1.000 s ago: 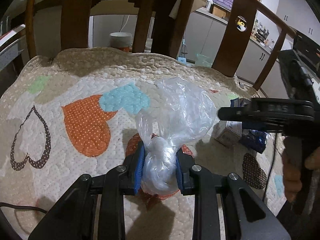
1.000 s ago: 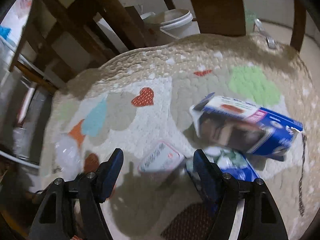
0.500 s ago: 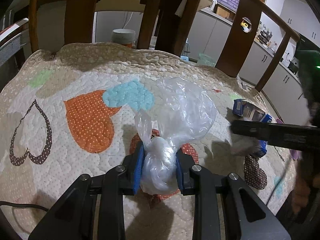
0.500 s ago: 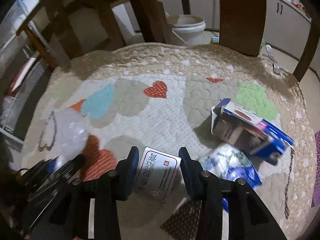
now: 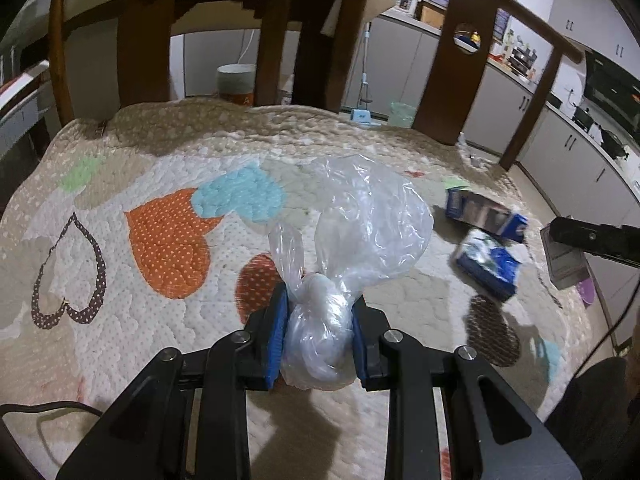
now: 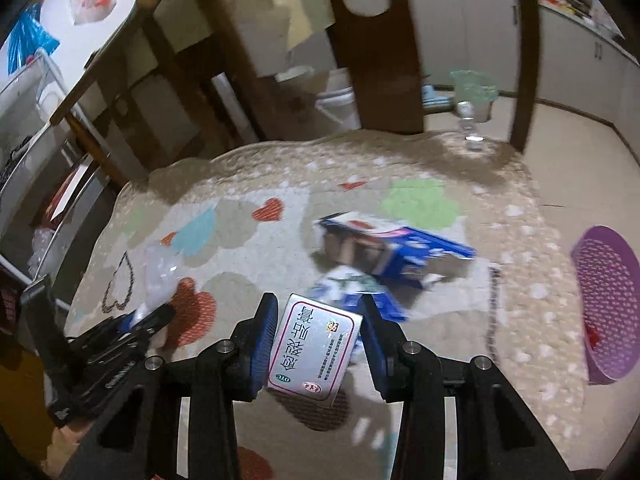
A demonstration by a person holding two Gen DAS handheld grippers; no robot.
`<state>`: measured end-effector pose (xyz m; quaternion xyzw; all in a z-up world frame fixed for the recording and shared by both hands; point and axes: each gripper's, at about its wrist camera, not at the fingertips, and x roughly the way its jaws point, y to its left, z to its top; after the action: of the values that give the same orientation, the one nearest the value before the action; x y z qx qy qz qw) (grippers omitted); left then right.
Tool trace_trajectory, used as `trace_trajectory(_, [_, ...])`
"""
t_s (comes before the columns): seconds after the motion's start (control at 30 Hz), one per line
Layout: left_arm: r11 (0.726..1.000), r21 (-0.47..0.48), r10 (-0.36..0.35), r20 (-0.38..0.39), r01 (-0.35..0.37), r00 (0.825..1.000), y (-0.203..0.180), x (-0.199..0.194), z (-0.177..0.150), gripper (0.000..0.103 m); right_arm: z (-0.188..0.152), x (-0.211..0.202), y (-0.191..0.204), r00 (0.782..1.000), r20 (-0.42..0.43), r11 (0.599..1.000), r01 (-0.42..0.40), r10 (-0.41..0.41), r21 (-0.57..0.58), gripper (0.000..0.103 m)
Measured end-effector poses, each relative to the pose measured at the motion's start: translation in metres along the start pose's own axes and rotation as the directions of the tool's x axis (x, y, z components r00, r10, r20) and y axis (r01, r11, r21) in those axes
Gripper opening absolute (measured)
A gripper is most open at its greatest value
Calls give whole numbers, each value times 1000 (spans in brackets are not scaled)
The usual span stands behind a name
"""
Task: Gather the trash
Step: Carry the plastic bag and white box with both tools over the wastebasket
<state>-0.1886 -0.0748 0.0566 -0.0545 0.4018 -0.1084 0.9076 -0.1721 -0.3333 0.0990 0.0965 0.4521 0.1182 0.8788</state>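
Your right gripper [image 6: 316, 336] is clamping a small white box [image 6: 314, 346] between its pads, lifted clear of the quilt [image 6: 280, 248]; your left gripper [image 5: 318, 330] is pinching the knot of a clear plastic bag [image 5: 360, 232]. Beyond, a blue carton [image 6: 396, 248] and a blue packet [image 6: 352, 290] are lying on the quilt, with a purple basket [image 6: 608, 304] sitting at its right edge.

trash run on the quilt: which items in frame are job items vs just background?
Job items:
- clear plastic bag, clamped in left gripper
- small silver box, clamped in right gripper
- long blue carton, lying on the quilt
- blue-and-white packet, beside the carton
- purple basket, likely the bin

Background:
- wooden chair back
- white bucket
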Motion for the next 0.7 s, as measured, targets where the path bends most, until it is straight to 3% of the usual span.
trace_trajectory(0.37, [995,103,6,-5,-5,1000,-52,-23,10,27,-13,-32,-79,996,86,991,-10,-1,135,44])
trace_trajectory(0.7, [980,174,-89,-73,101,993,-118,-19,27,27,-19,-51,-156,986,157,974,17,-54,226,44])
